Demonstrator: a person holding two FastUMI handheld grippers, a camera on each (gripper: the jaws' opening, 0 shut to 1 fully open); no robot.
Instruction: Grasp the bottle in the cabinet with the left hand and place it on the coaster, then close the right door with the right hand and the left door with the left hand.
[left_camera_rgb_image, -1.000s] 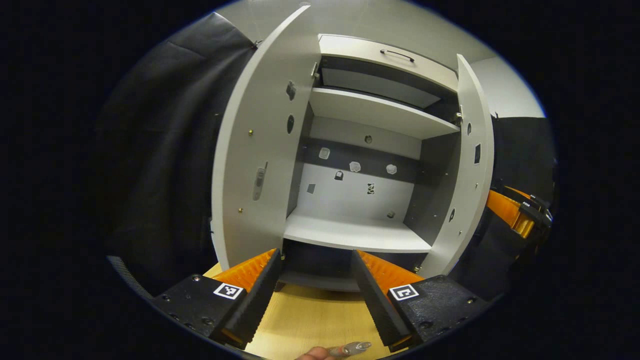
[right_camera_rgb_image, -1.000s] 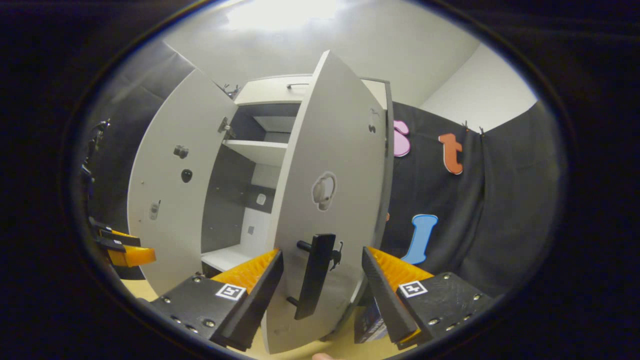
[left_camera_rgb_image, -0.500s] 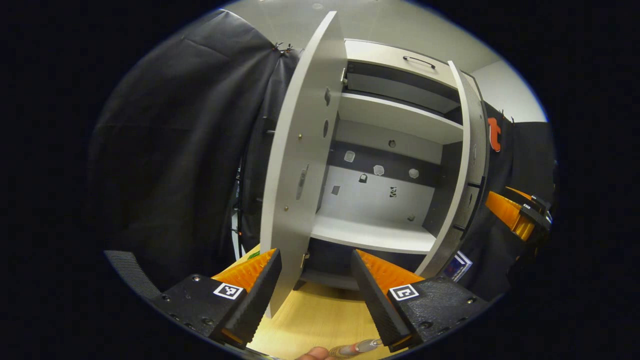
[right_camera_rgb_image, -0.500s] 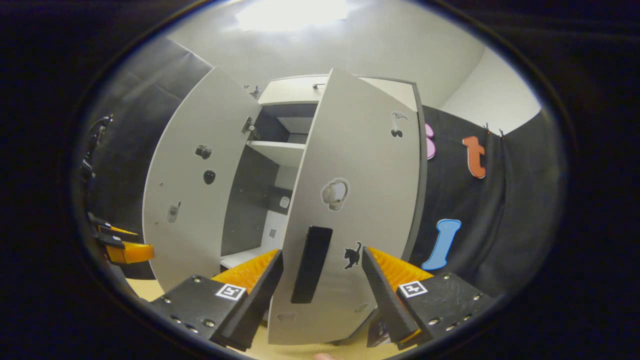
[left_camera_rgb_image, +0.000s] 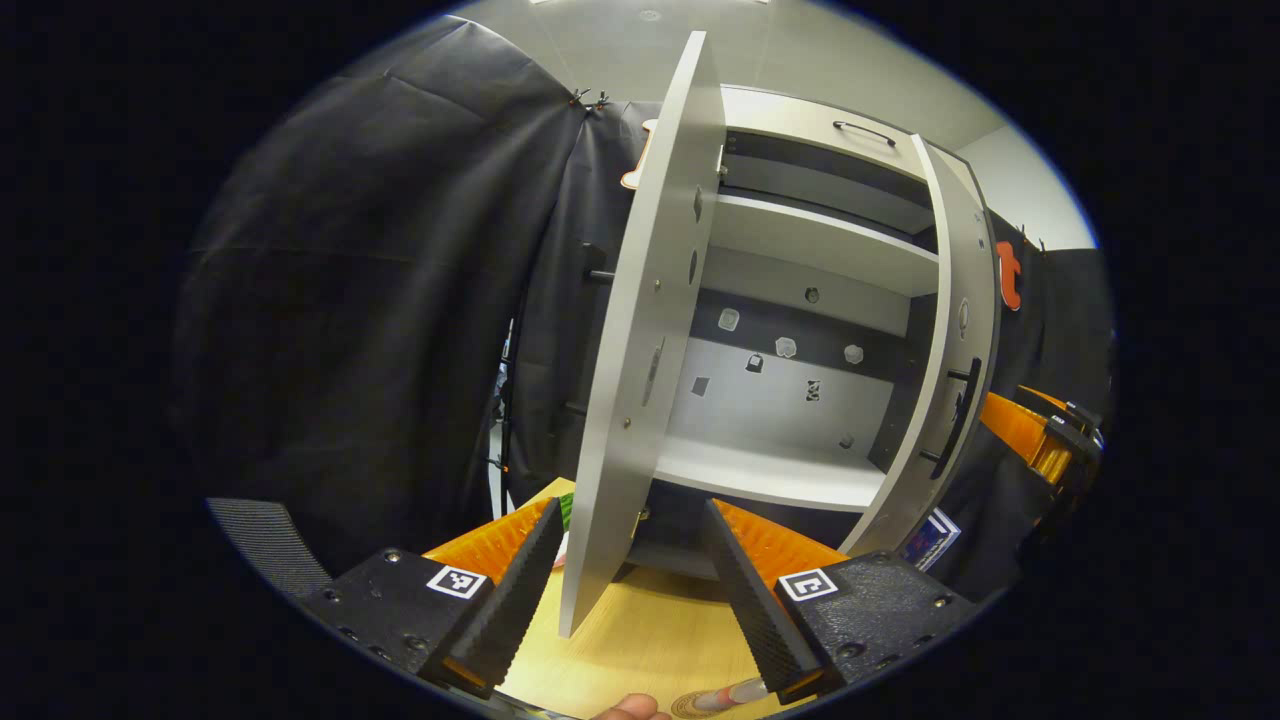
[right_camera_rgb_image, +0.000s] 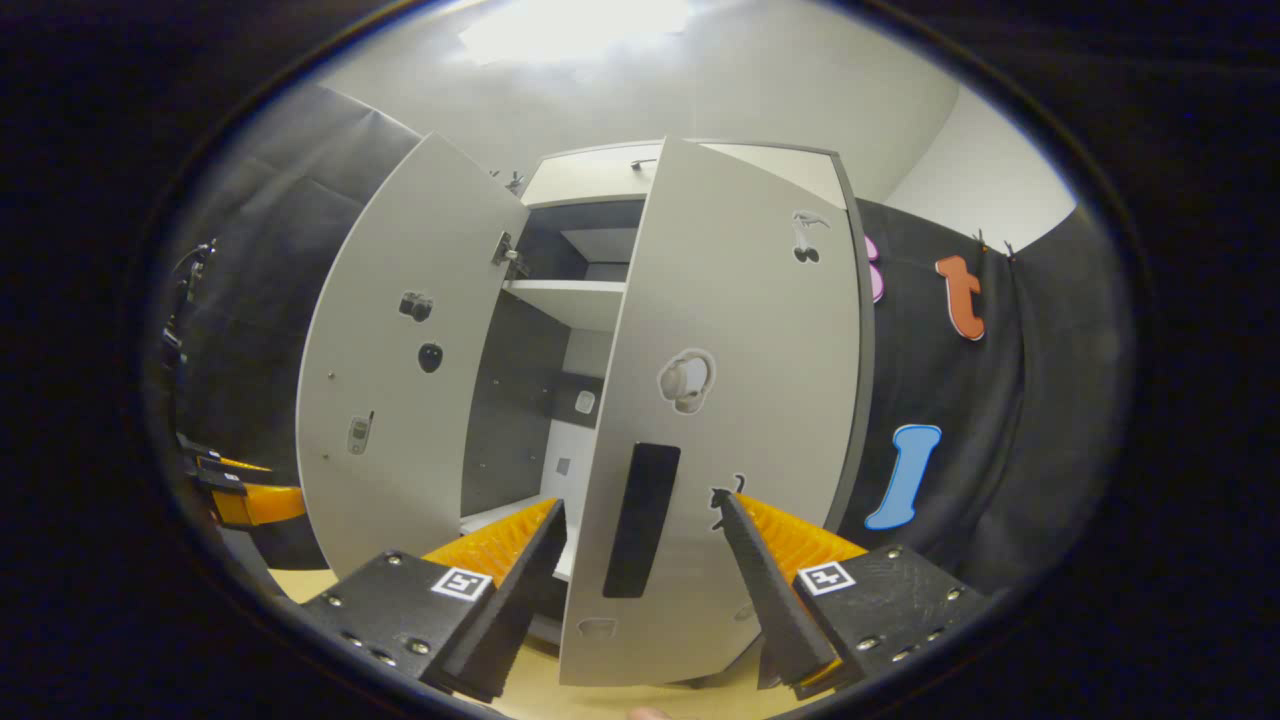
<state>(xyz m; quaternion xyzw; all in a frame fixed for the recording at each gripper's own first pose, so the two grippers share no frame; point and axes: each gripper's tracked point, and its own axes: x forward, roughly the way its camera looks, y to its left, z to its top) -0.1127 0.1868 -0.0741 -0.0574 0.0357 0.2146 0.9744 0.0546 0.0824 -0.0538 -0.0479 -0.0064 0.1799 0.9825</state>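
Flanking the flat matte-grey right door (right_camera_rgb_image: 720, 420) and its black bar handle (right_camera_rgb_image: 640, 520), ribbed orange right gripper (right_camera_rgb_image: 640, 560) jaws released

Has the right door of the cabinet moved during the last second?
Yes. In the right gripper view the right door has swung toward closing: it now covers more of the cabinet's upper shelf and shows its outer face more squarely.

Count: one cabinet (left_camera_rgb_image: 800, 260), with two doors: left door (left_camera_rgb_image: 640, 340) and right door (left_camera_rgb_image: 950, 330), both ajar. Two black door handles: one on the right door (right_camera_rgb_image: 640, 520), one on the left door's outer face (left_camera_rgb_image: 590, 275). One small handle at the cabinet top (left_camera_rgb_image: 865, 130). Two shelves inside: upper (left_camera_rgb_image: 820, 240), lower (left_camera_rgb_image: 770, 475). Two hand-held grippers: left hand-held gripper (left_camera_rgb_image: 628, 590), right hand-held gripper (right_camera_rgb_image: 640, 590). One wooden surface (left_camera_rgb_image: 640, 640).
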